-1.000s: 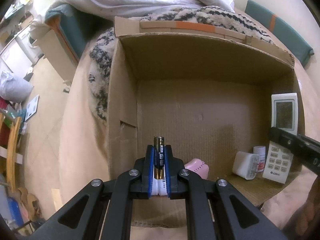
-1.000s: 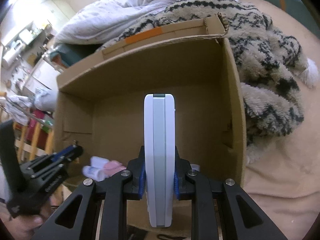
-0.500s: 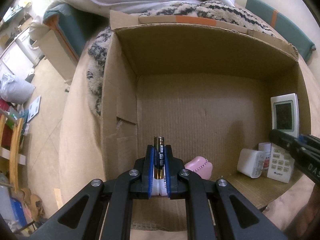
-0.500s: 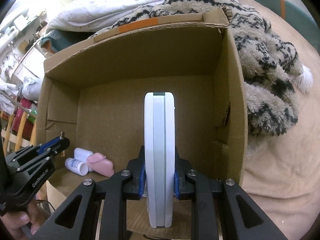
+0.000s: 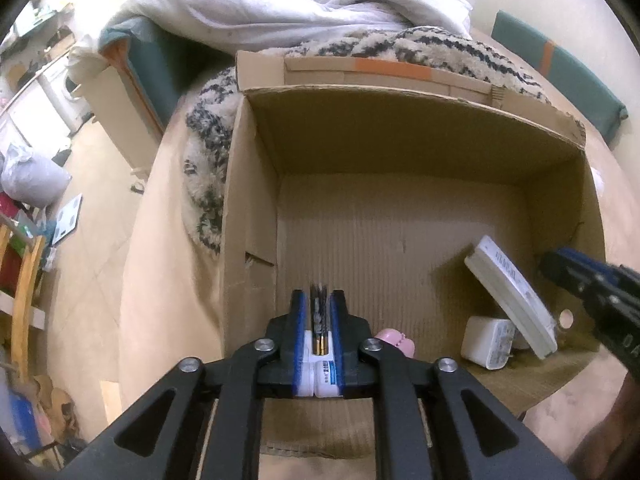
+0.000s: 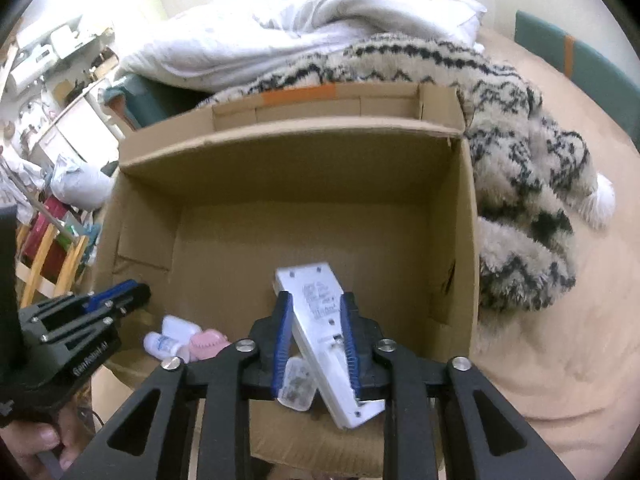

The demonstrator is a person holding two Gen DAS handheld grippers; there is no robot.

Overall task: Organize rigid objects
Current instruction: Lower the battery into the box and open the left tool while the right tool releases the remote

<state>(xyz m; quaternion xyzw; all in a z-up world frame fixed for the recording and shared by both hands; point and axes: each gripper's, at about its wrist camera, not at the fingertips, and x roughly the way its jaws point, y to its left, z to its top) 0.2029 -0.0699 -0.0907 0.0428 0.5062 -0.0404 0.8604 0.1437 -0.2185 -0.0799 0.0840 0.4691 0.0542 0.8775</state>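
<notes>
My right gripper (image 6: pixel 316 344) is spread wide, so the white remote (image 6: pixel 328 332) lies tilted inside the cardboard box (image 6: pixel 296 152), while my left gripper (image 5: pixel 319 312) seems to pinch the blurred battery (image 5: pixel 319 312) over the box for dropping

Left claw (image 6: pixel 120 300) body seemingly reads "GenRobot.AI"; other labels illegible.

We see a brown cardboard box (image 5: pixel 400 240) with an orange tape strip (image 5: pixel 394 69). Behind it lie our cream blanket (image 6: pixel 520 184), zigzagged in black, and a white duvet (image 6: pixel 288 36).
</notes>
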